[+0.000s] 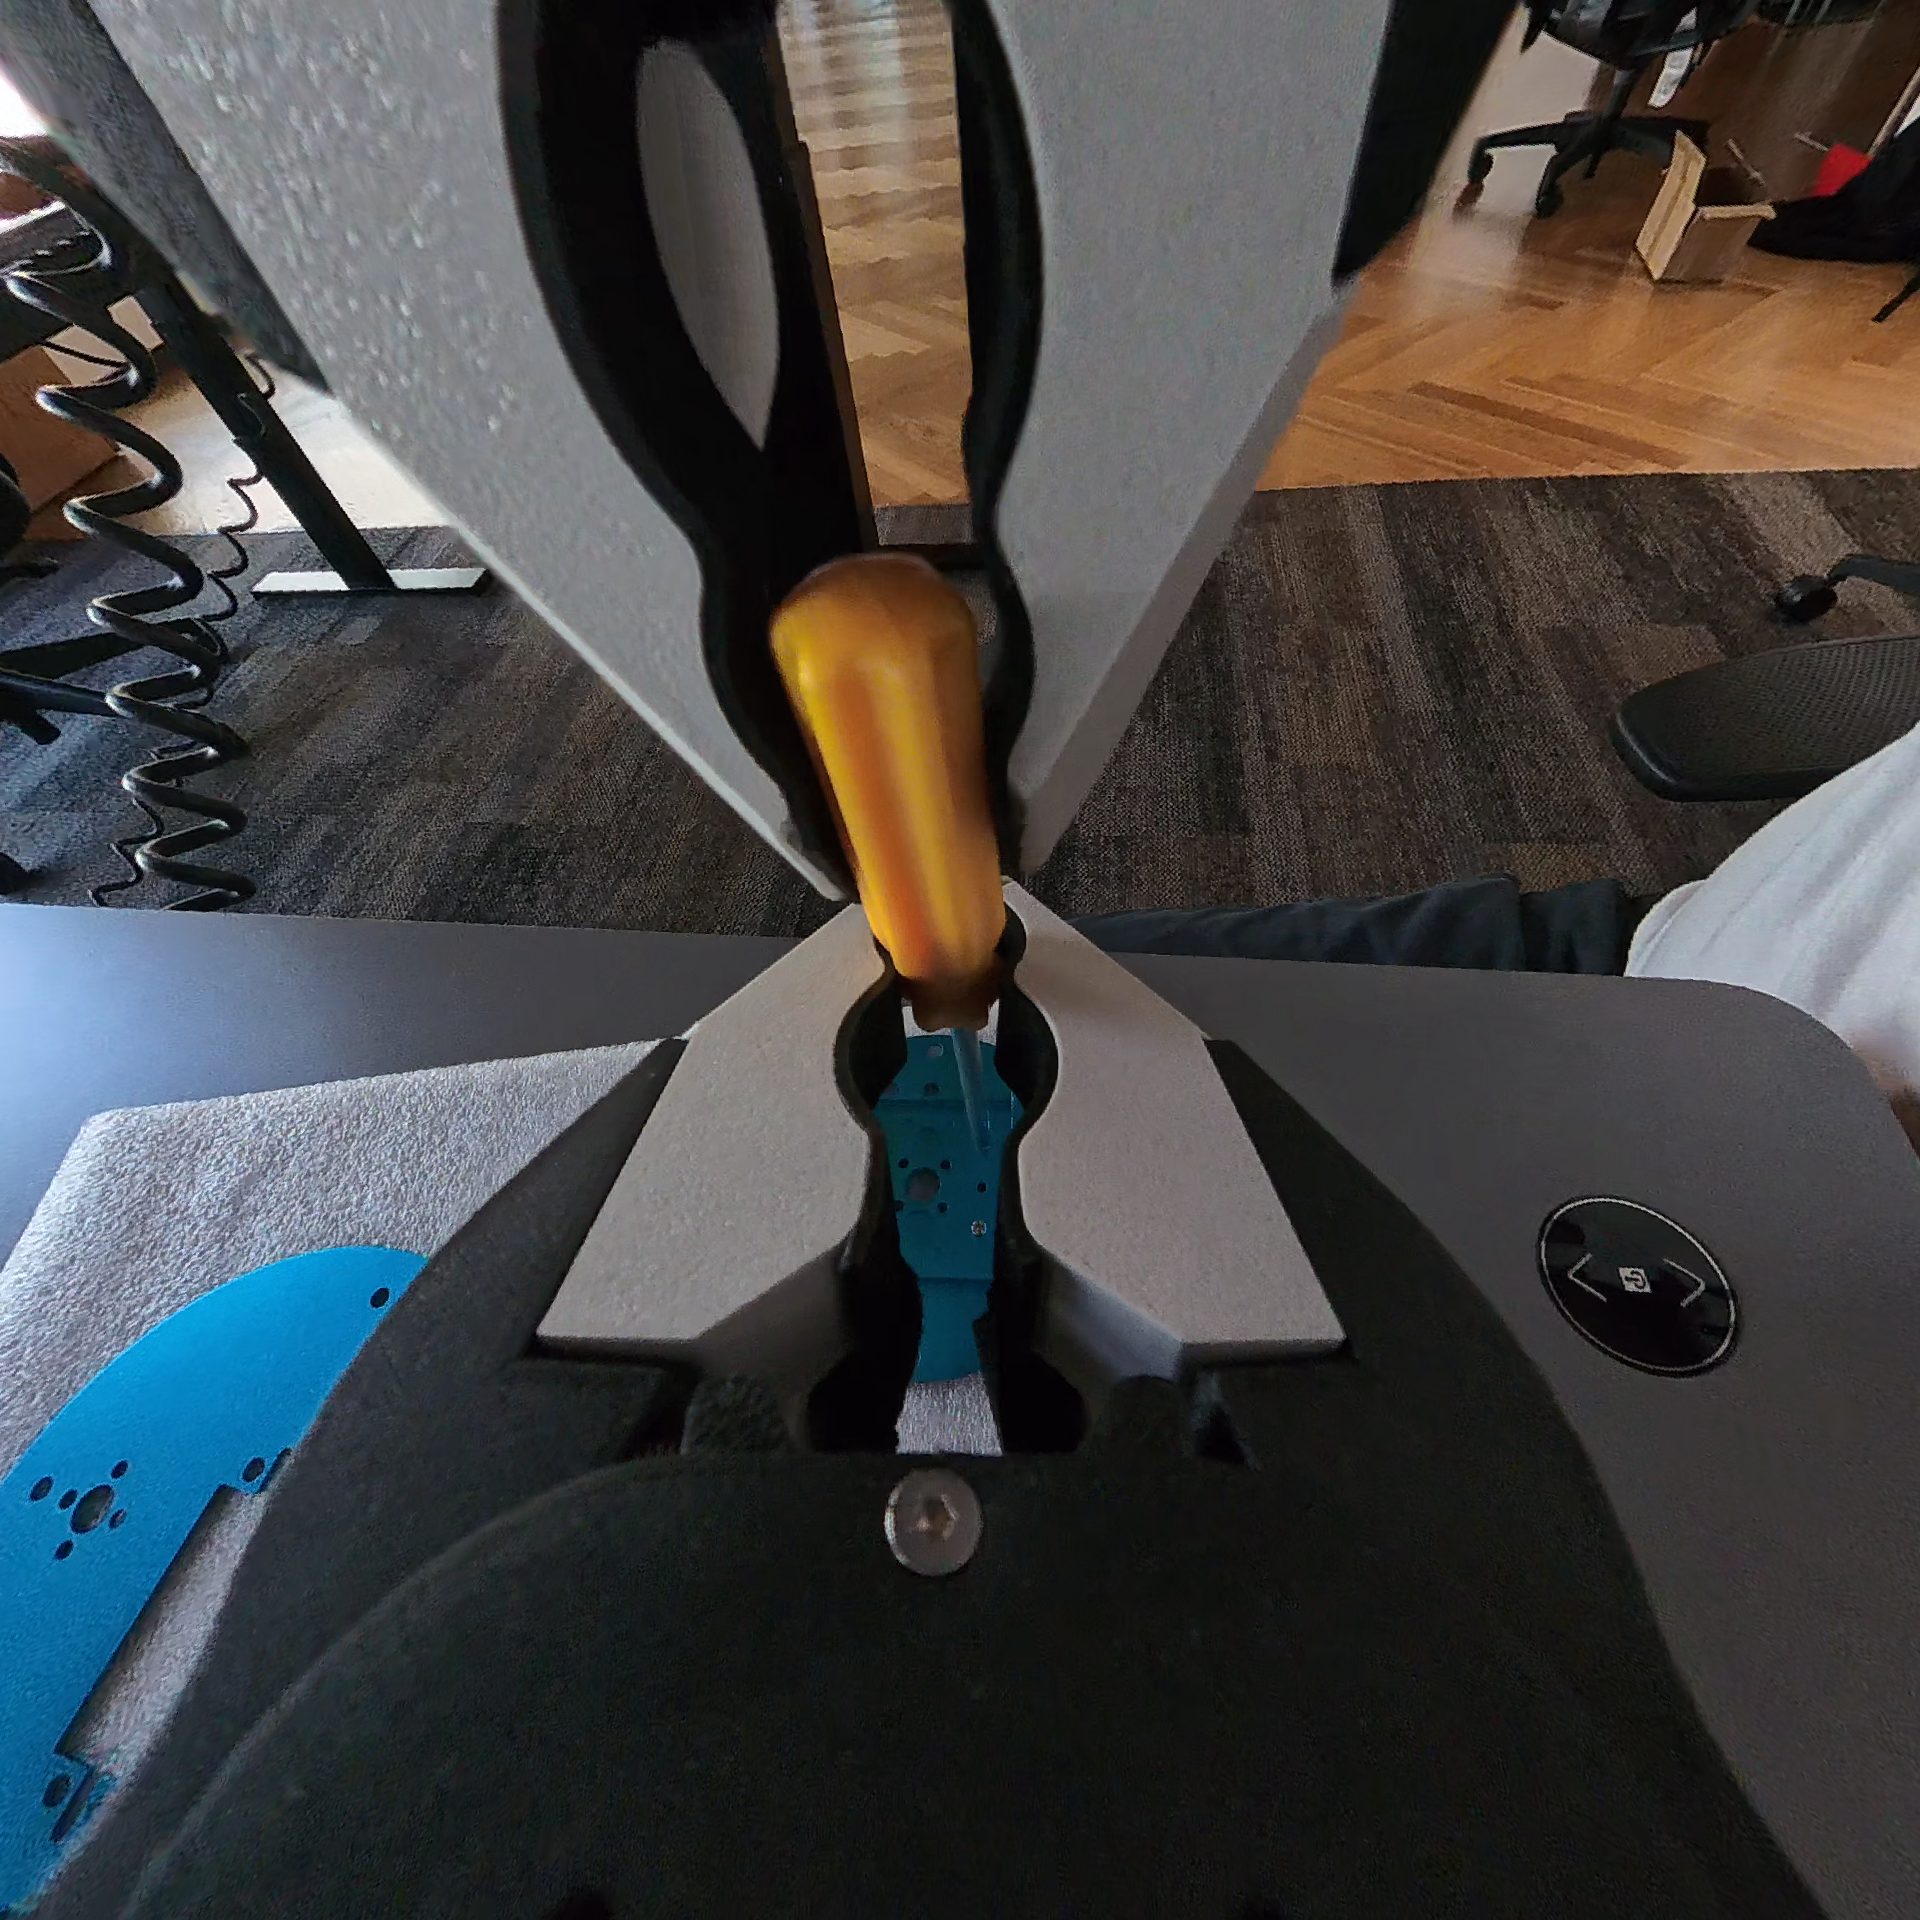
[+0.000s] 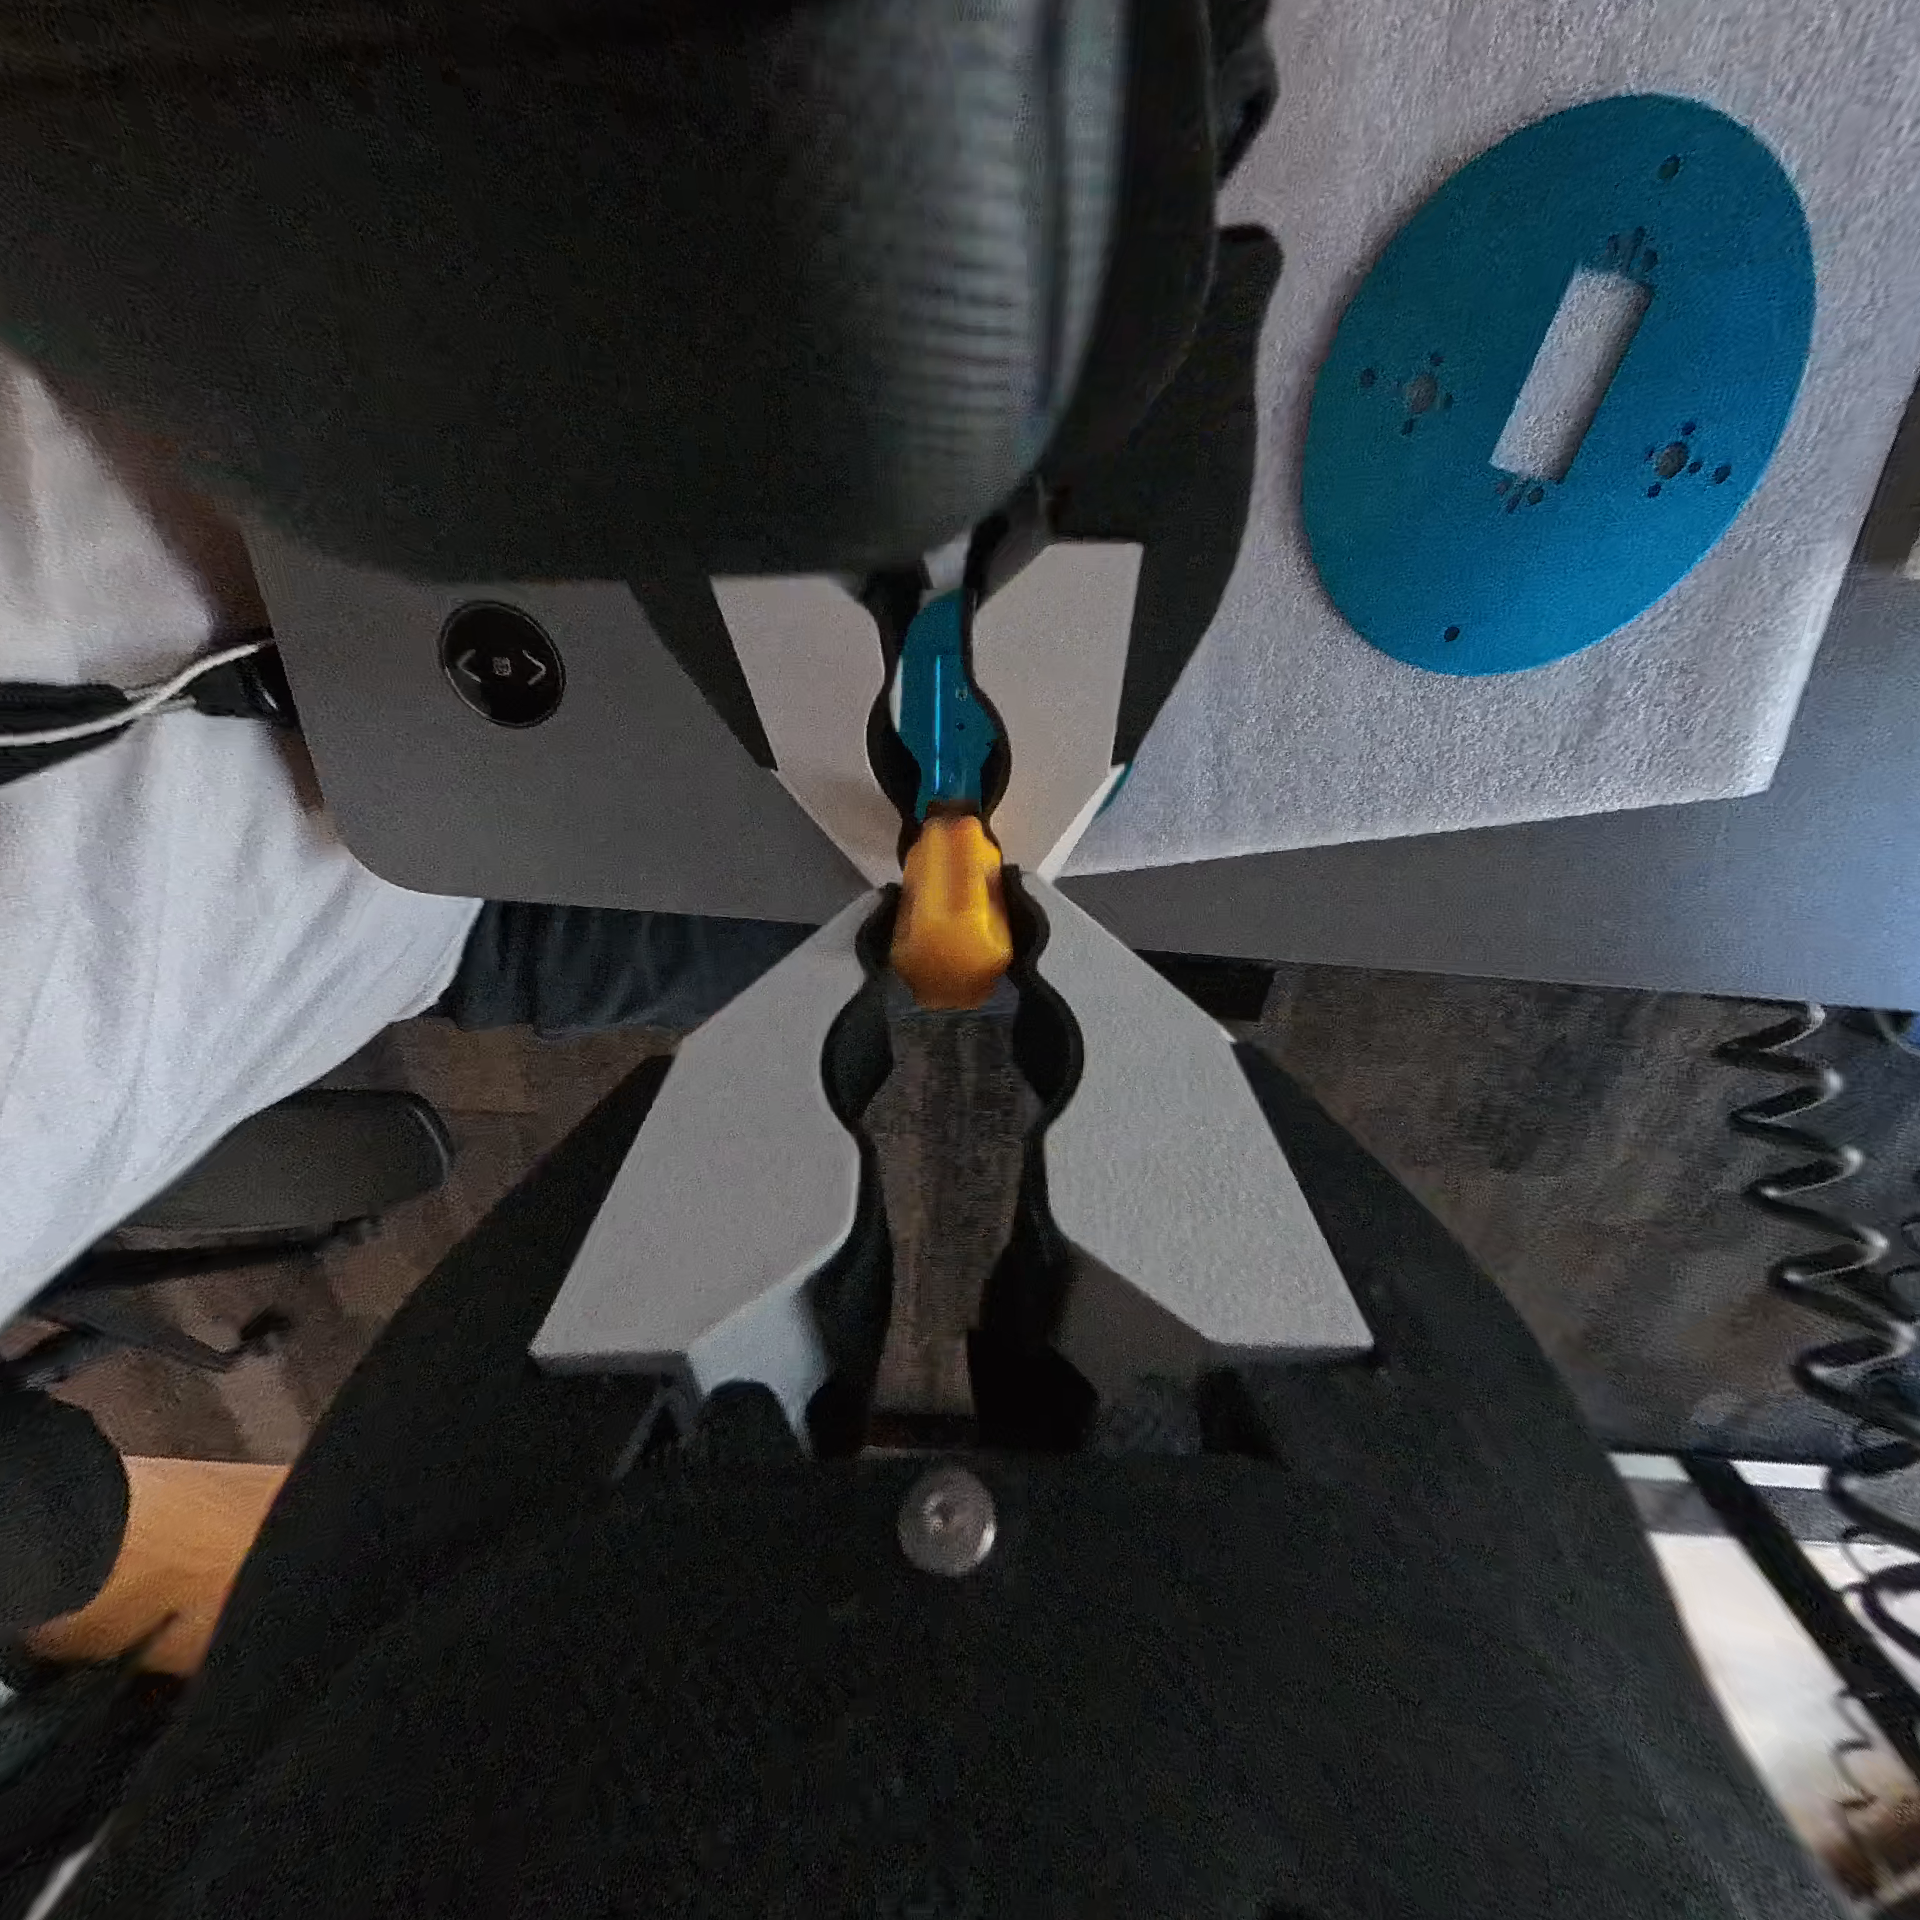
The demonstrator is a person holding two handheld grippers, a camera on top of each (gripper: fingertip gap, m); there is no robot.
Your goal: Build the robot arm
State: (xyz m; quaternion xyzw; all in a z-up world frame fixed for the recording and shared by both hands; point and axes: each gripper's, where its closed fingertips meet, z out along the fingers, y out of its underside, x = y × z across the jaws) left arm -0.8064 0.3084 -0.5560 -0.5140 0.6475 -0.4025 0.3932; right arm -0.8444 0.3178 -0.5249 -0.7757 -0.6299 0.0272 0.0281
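My right gripper (image 2: 945,896) is shut on the amber handle of a screwdriver (image 2: 948,914). In the left wrist view the right gripper (image 1: 925,873) comes in from above with that screwdriver (image 1: 894,769), whose thin shaft points down onto a small blue perforated bracket (image 1: 930,1174). My left gripper (image 1: 940,935) is shut on this bracket and holds it over the desk. In the right wrist view the bracket (image 2: 940,707) sits between the left gripper's fingers (image 2: 810,686), tip to tip with my right gripper.
A white foam mat (image 1: 260,1174) on the dark grey desk (image 1: 1351,1091) carries a blue oval plate with a slot and holes (image 2: 1558,384). A round desk control button (image 1: 1636,1288) is nearby. A person in white (image 1: 1787,894) sits at the desk edge. A coiled black cable (image 1: 156,675) hangs beyond.
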